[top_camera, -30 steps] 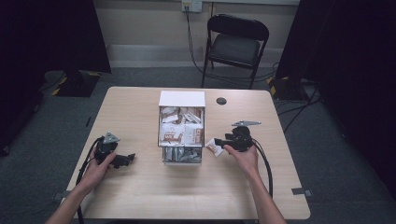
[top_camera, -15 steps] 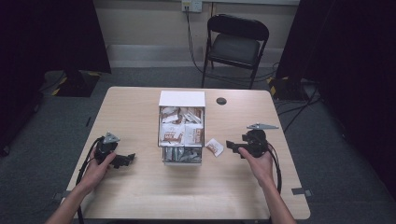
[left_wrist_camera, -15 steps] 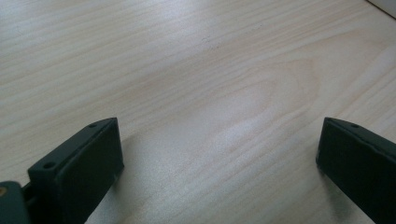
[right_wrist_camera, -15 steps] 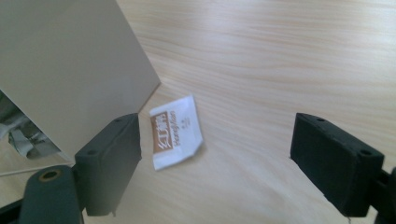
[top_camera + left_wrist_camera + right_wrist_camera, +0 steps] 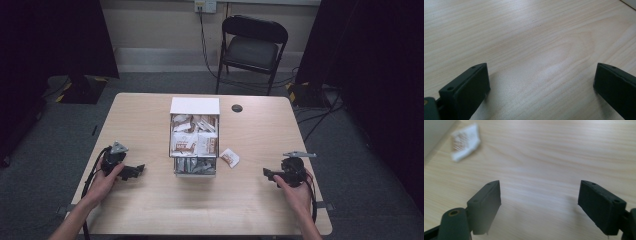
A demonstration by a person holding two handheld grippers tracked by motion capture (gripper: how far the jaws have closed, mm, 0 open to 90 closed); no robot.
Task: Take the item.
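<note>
High view: my left hand (image 5: pixel 102 177) rests my left gripper (image 5: pixel 131 171) low on the desk (image 5: pixel 150 210), left of the box (image 5: pixel 195 136) of packets. My right gripper (image 5: pixel 269 174) now sits well right of the box, having drawn back from the loose packet (image 5: pixel 230 157) beside it.

Left gripper view: jaws spread wide, released, over bare wood.

Right gripper view: jaws spread wide, released; the packet (image 5: pixel 464 141) lies ahead, apart, unobstructed.
</note>
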